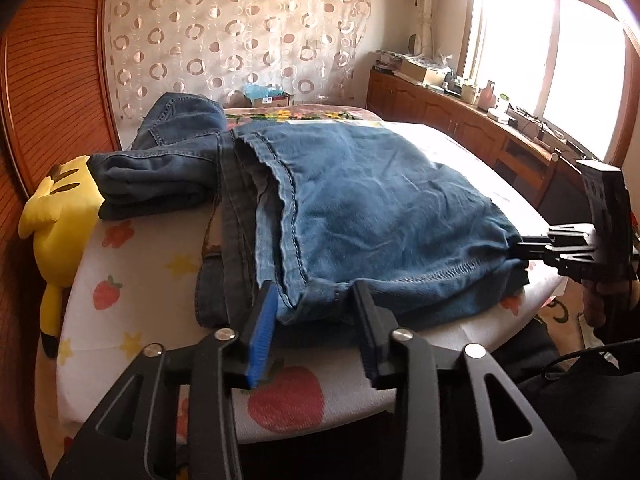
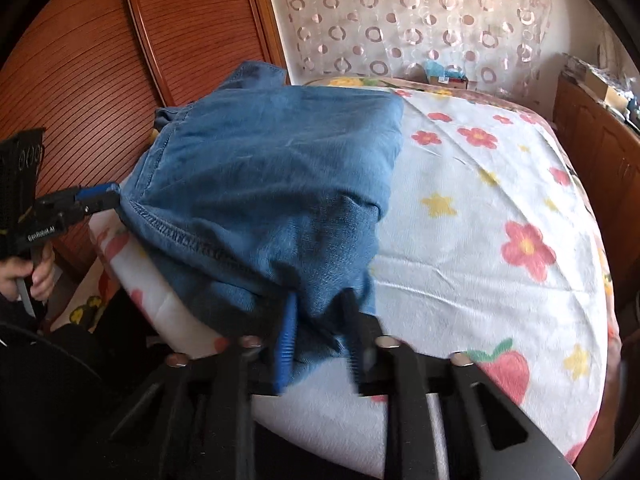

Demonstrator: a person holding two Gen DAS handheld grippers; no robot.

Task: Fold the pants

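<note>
The only readable writing is "GenRobot.AI", in small pale letters on the black body of the left claw (image 2: pixel 114 200), seen at the far left of the right wrist view. A row of pale marks on the black block above it is too blurred to read, as is the label on the far cardboard box (image 1: pixel 269 100).

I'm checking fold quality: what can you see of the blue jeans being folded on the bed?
The blue jeans are mid-blue denim, doubled over into a wrinkled, roughly rectangular stack near the bed's near edge on the flower-print sheet. Stitched hems and a darker inner layer show at the left side. The left gripper and right gripper each have fabric between their fingers at the near corners. Behind lie other folded, darker jeans.
</note>
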